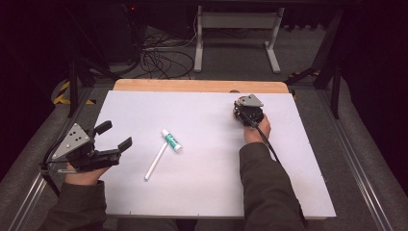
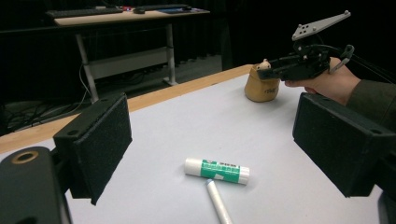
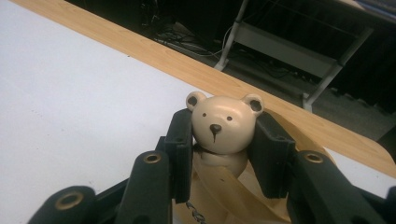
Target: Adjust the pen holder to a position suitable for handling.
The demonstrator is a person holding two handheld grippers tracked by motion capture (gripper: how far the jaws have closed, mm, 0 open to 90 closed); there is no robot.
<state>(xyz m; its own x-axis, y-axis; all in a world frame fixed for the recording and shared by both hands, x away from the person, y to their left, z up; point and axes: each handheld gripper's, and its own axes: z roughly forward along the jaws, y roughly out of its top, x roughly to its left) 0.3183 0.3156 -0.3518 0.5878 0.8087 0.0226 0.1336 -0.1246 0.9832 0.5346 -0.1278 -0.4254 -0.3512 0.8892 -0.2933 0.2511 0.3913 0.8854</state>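
Right gripper view looks straight along the right hand-held gripper (image 3: 224,140) at a bear (image 3: 225,123) — a tan figure with round ears, dark eyes and a dark nose. Its head sits between the two black pads, one at each cheek, and both pads appear to press on it, so the jaws are clamped on the bear's head. Below the head the tan body runs down between the jaws. The bear stands upright at the far right of the white surface (image 3: 70,93), close to the wooden edge (image 3: 140,51) that runs along the far side.

From the left gripper view the bear (image 2: 261,86) shows as a tan lump near that far edge, with the right hand-held gripper (image 2: 275,70) reaching level over its top and a hand behind it.

High view puts the right hand-held gripper (image 1: 248,113) at the far right of the surface (image 1: 202,110), the forearm coming up from the near edge. The left hand-held gripper (image 1: 113,135) rests at the near left — its jaws stand wide apart with nothing between them. Between the two, toward the middle, lie a glue stick (image 1: 172,140) with a green label and a thin white rod (image 1: 156,161); the rod's far end lies right at the glue stick, though I cannot tell whether they touch. Both are well apart from the bear.
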